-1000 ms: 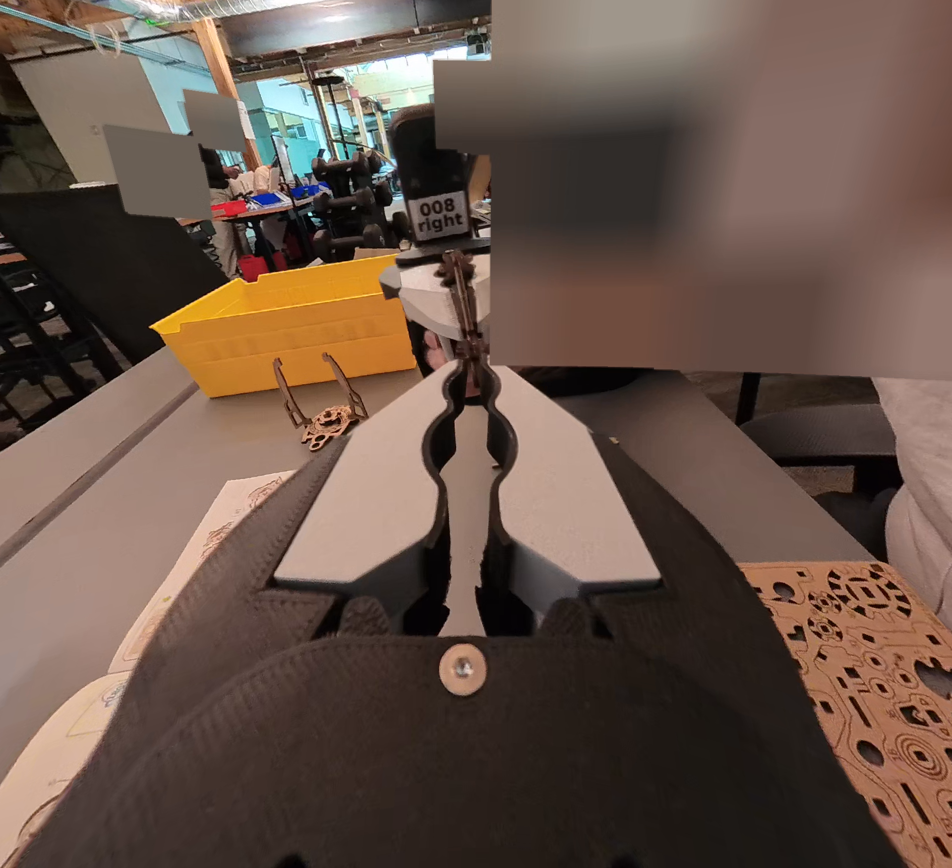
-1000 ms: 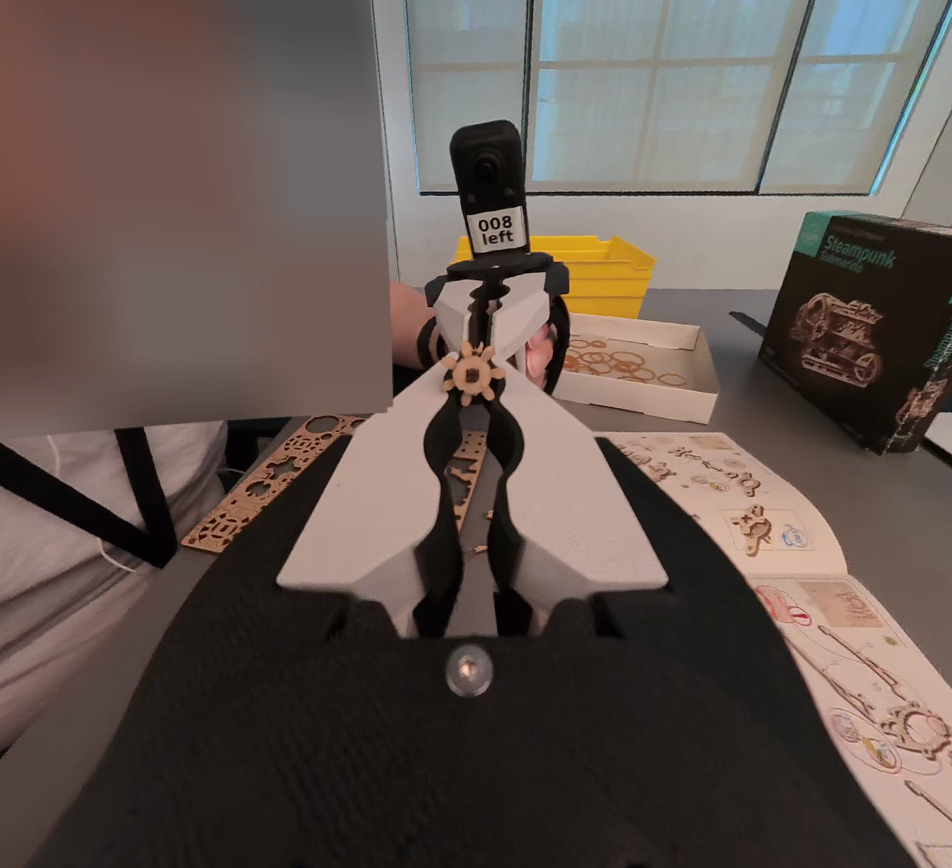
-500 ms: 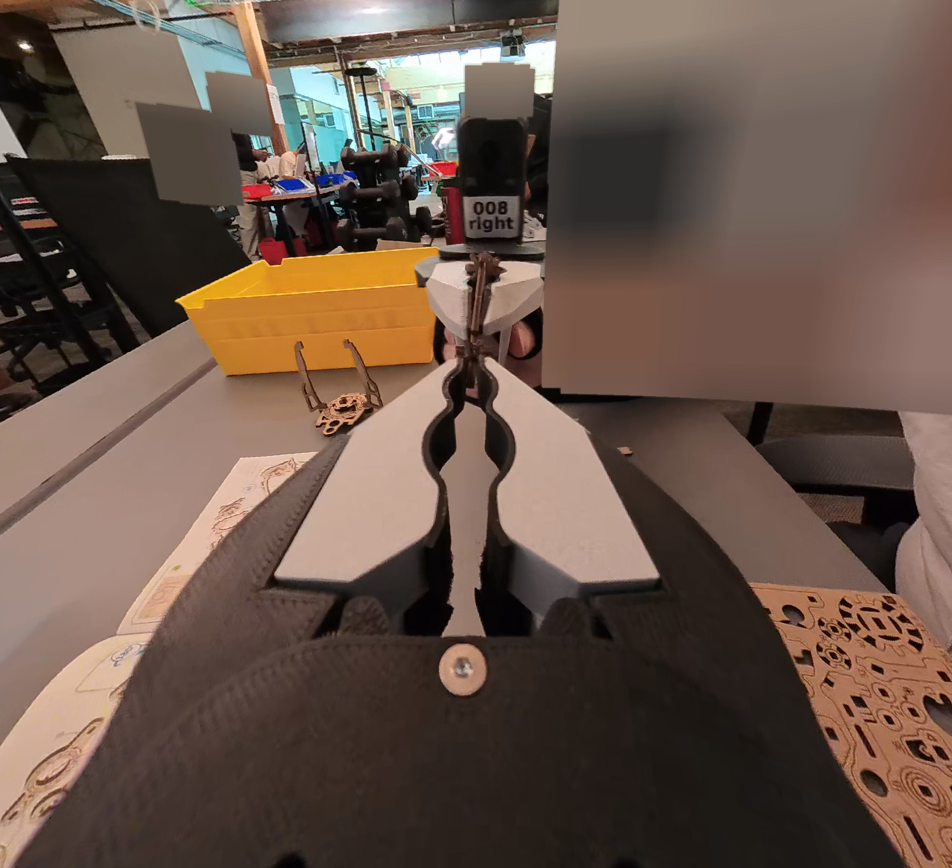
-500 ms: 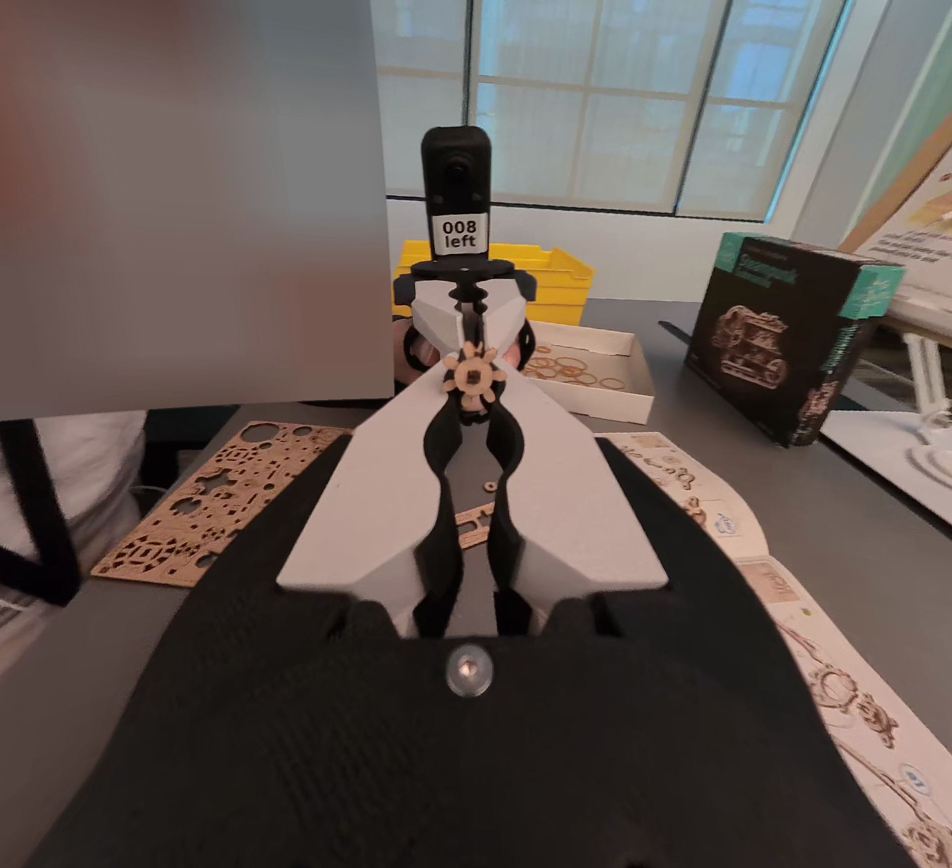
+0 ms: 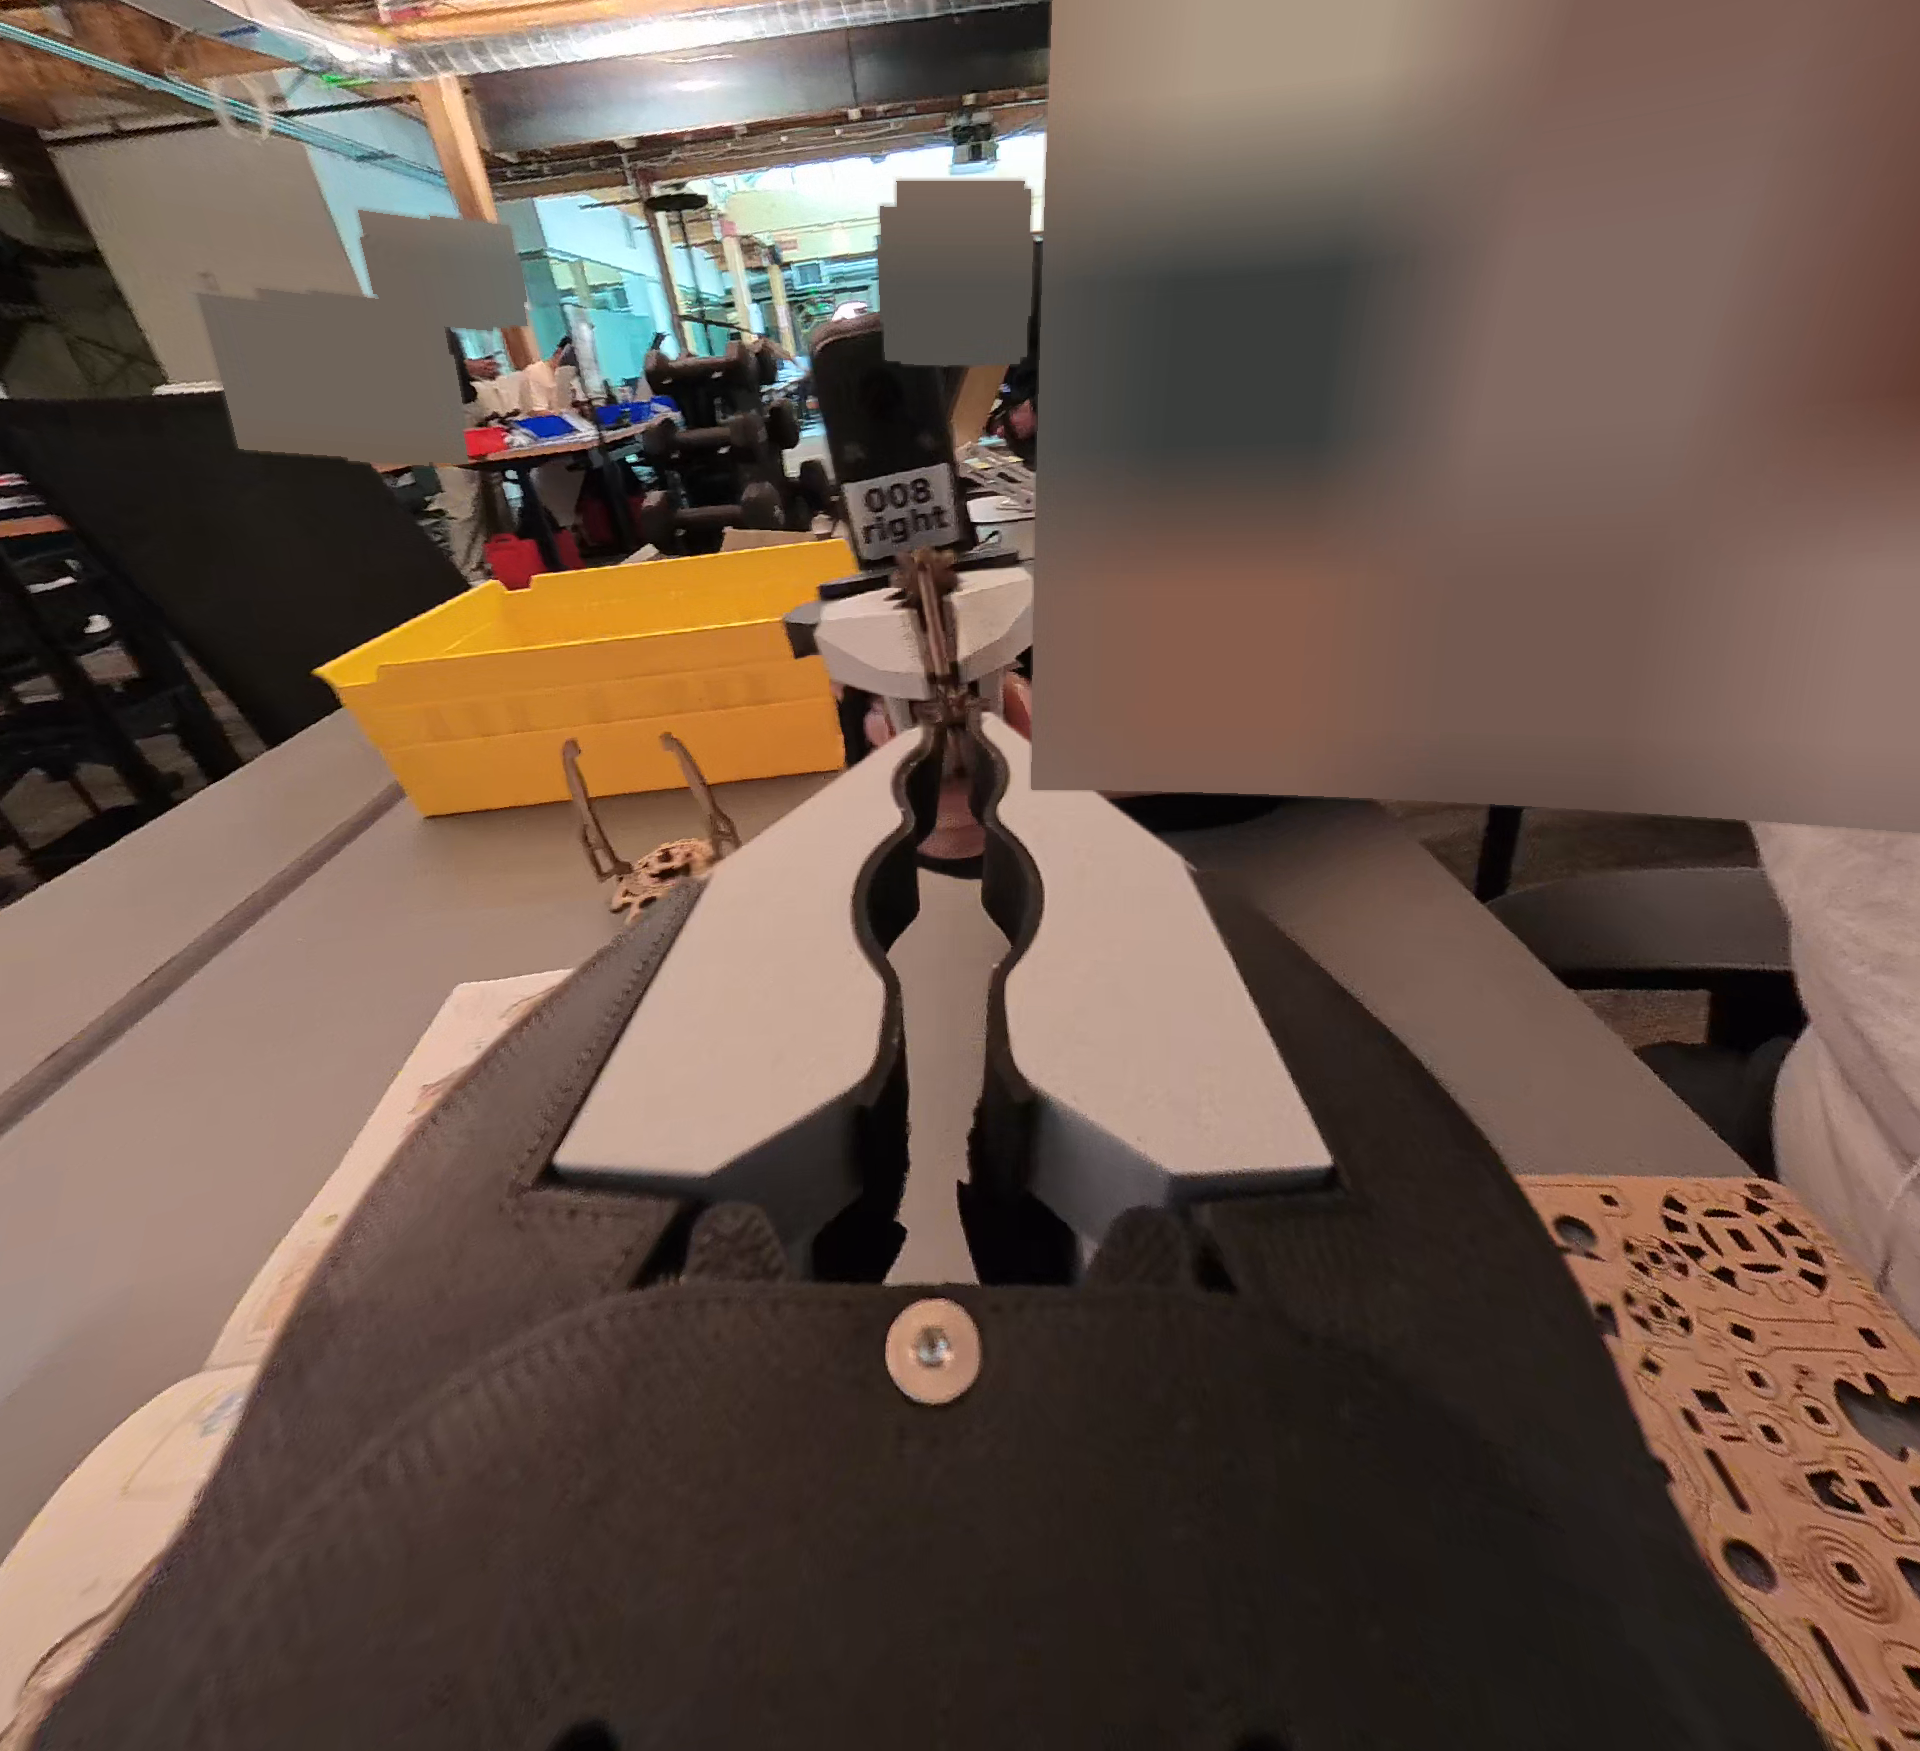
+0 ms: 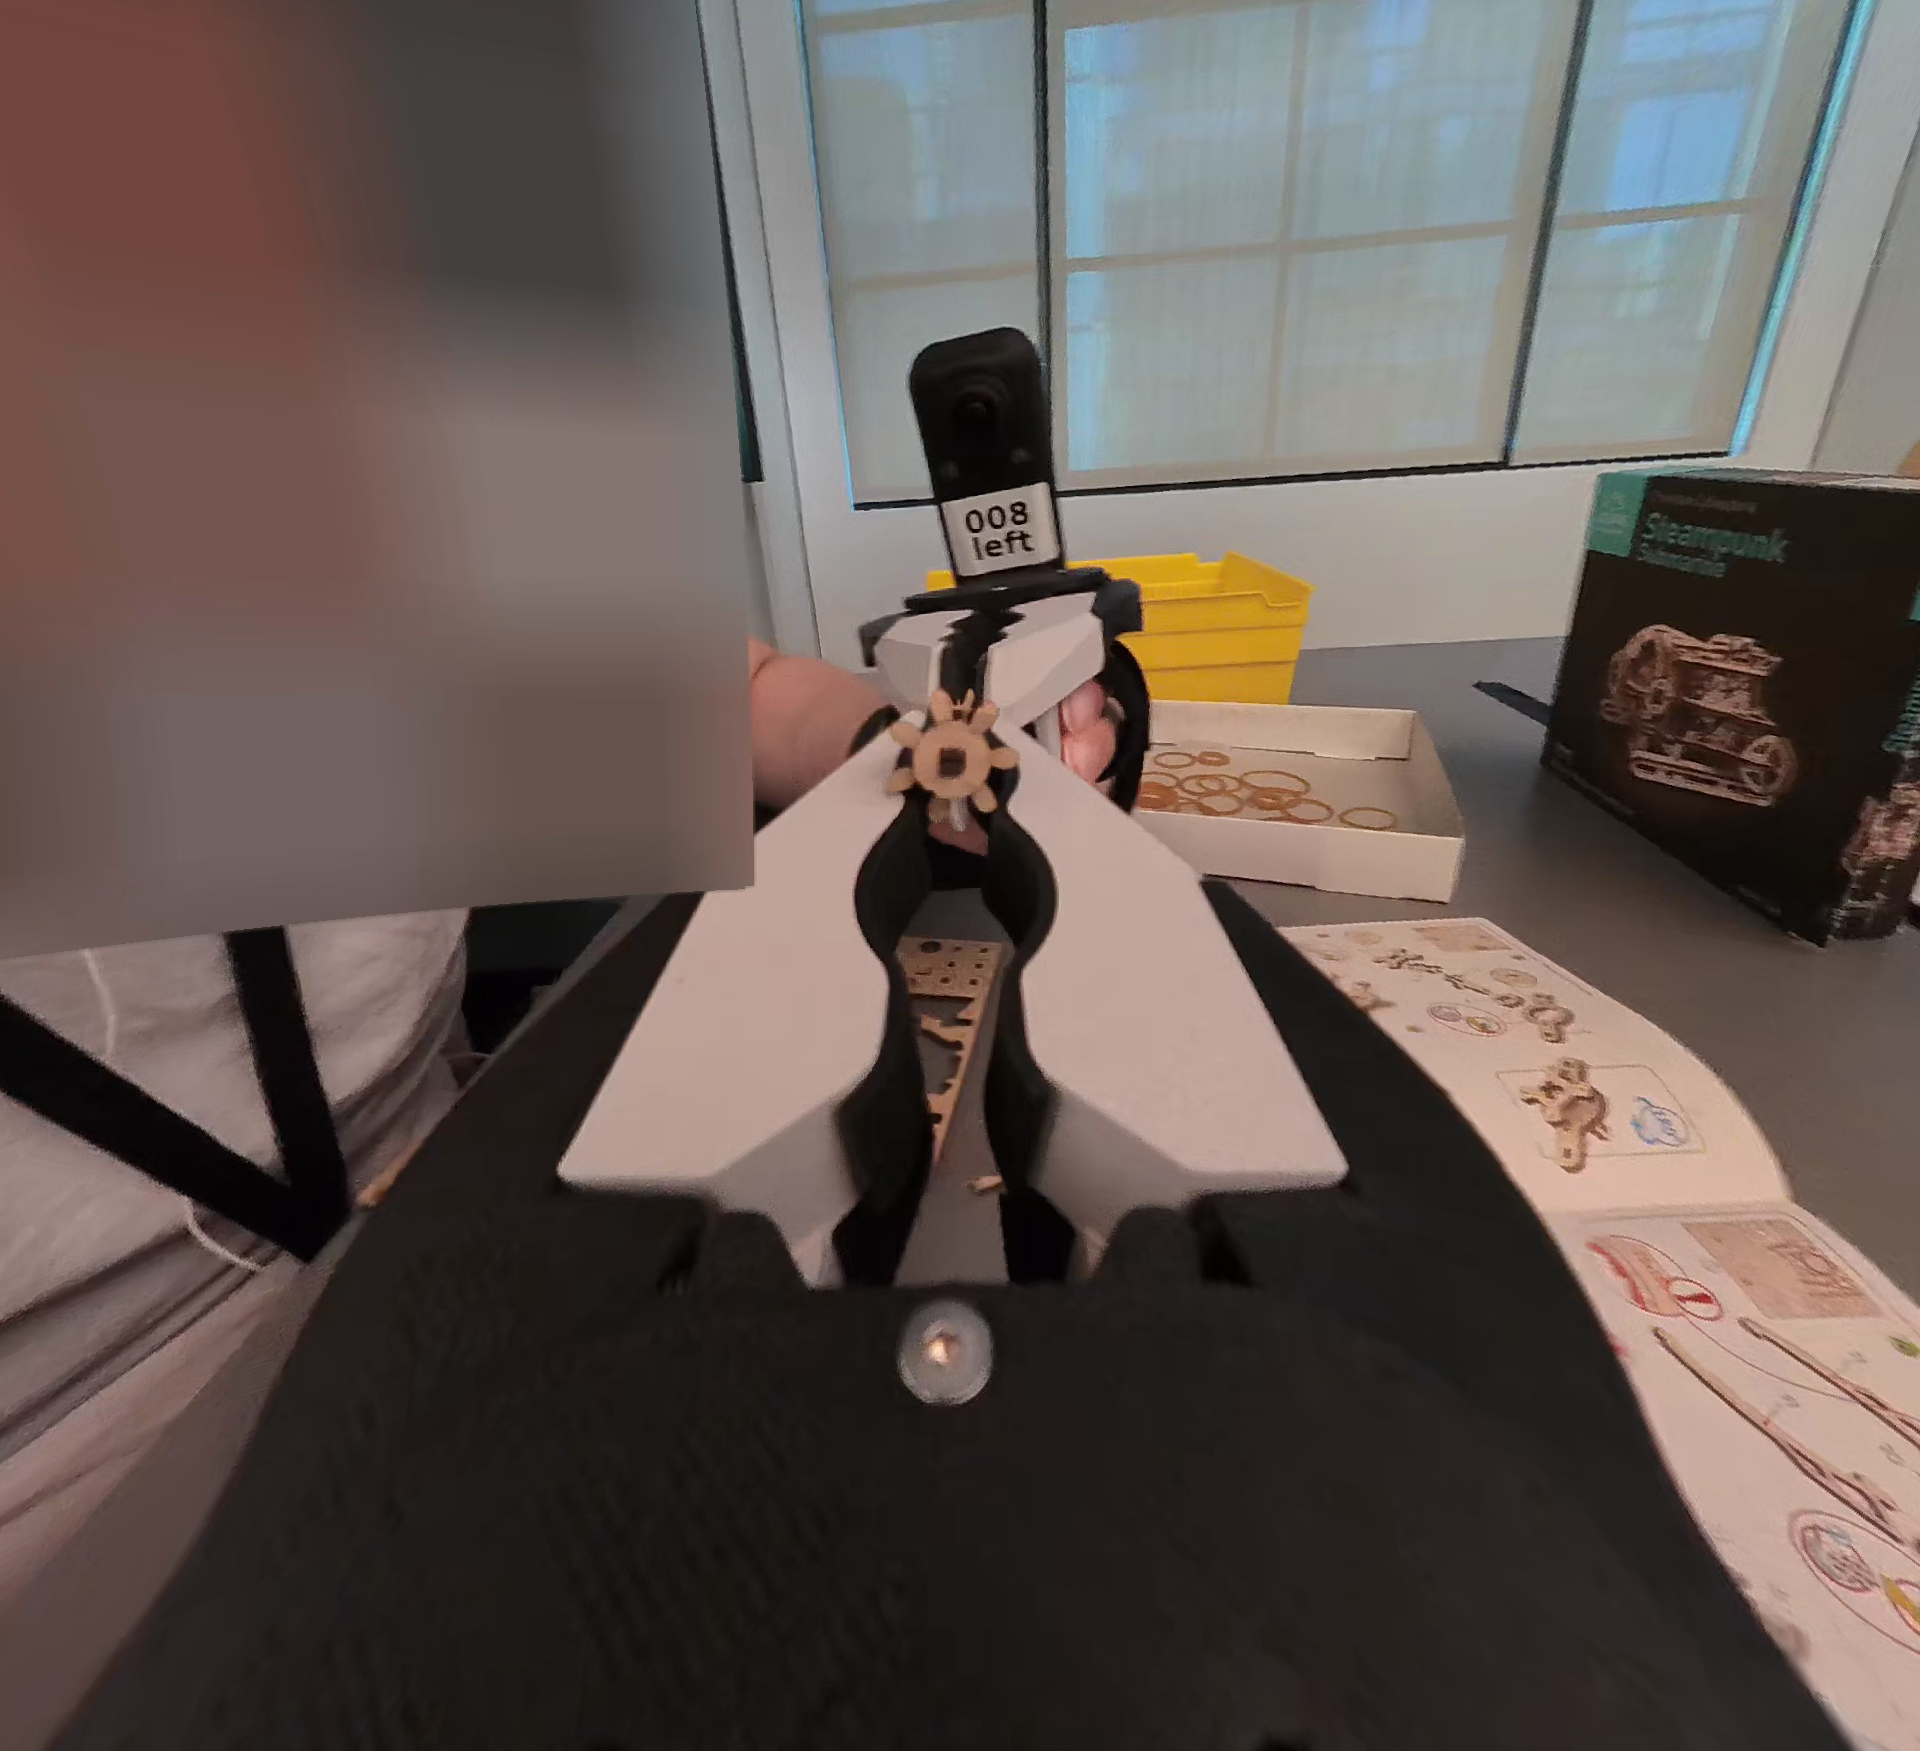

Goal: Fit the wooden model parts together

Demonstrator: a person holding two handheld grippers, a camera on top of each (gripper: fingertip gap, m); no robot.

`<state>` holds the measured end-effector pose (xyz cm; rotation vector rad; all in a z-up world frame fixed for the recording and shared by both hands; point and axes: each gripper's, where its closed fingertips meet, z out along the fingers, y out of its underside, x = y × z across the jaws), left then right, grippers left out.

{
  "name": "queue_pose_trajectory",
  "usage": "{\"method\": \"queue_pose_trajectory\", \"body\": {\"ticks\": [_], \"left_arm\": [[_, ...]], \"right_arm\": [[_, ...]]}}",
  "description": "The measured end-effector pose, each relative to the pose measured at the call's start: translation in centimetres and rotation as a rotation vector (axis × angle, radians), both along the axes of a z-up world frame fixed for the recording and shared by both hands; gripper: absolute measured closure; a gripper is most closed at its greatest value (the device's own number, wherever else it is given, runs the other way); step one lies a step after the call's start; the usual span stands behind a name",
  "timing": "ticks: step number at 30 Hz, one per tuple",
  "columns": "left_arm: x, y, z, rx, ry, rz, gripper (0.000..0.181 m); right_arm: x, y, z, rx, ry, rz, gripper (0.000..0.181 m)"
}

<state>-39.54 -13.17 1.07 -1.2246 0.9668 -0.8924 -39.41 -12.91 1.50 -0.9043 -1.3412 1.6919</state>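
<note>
Both grippers raised above counter (image 5: 260, 953), tip to tip. Right gripper (image 6: 943, 792) fingers pinched on small wooden gear (image 6: 945, 759). Left gripper (image 5: 943, 745) fingers closed on thin wooden strip (image 5: 938, 652), seen edge-on. Light, brittle plywood; best held by flat faces, clear of teeth.

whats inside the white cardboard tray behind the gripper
In the right wrist view, the white tray holds a scatter of thin tan rings. The left gripper covers its near-left corner, so anything there is hidden.

Grey table (image 6: 1455, 662): yellow bin (image 5: 603, 662), box (image 6: 1745, 714), perhaps manual (image 6: 1558, 1078).
</note>
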Motion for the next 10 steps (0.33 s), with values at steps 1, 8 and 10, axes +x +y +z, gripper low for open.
{"method": "queue_pose_trajectory", "body": {"ticks": [1,8,10], "left_arm": [[-0.04,0.12,0.10,0.006,-0.003,0.018,0.181],[-0.50,0.97,0.56,0.025,-0.039,0.111,0.181],[-0.45,0.85,0.59,0.011,-0.049,0.090,0.181]], "right_arm": [[-0.04,0.17,0.05,0.019,0.009,-0.029,0.179],[-0.38,0.89,0.46,0.038,0.057,-0.162,0.179],[-0.40,0.88,0.47,0.019,0.055,-0.151,0.179]]}}
